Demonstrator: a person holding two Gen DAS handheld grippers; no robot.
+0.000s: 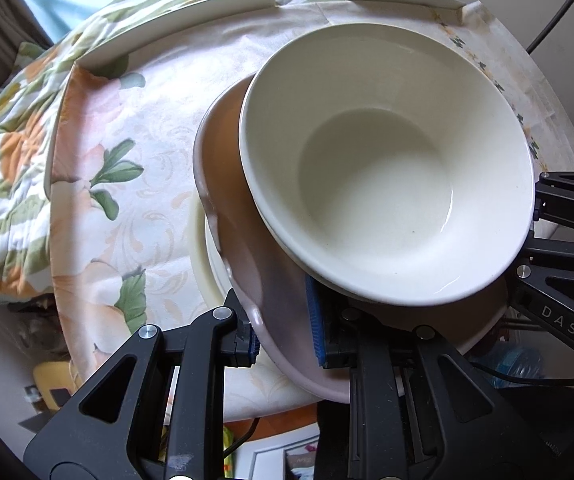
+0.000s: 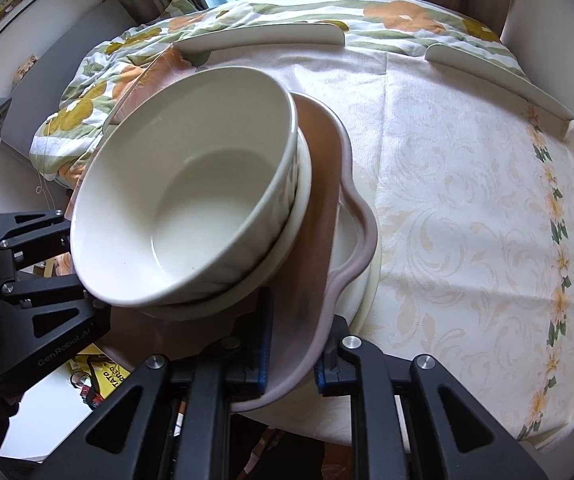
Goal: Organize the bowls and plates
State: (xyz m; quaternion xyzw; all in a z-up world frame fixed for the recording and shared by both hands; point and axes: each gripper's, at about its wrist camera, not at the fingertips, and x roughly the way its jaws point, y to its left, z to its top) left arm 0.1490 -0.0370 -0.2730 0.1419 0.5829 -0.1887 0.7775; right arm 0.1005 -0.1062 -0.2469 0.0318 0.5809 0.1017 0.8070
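A cream bowl point(image 1: 387, 168) sits nested on a second white bowl inside a pink wavy-rimmed plate point(image 1: 223, 168). The pink plate lies over a cream plate point(image 1: 201, 248) on the table. My left gripper point(image 1: 283, 332) is shut on the pink plate's near rim, blue pads on either side. In the right wrist view the same cream bowl point(image 2: 191, 208) rests in the pink plate point(image 2: 327, 184) above the cream plate point(image 2: 367, 288). My right gripper point(image 2: 291, 364) is shut on the plate's opposite rim. Each gripper's body shows in the other's view.
A floral tablecloth point(image 2: 467, 200) covers the round table, with white raised edge guards point(image 2: 263, 36) along the far side. A flowered quilt point(image 1: 3, 152) lies beyond the left edge. Floor clutter shows below the near table edge.
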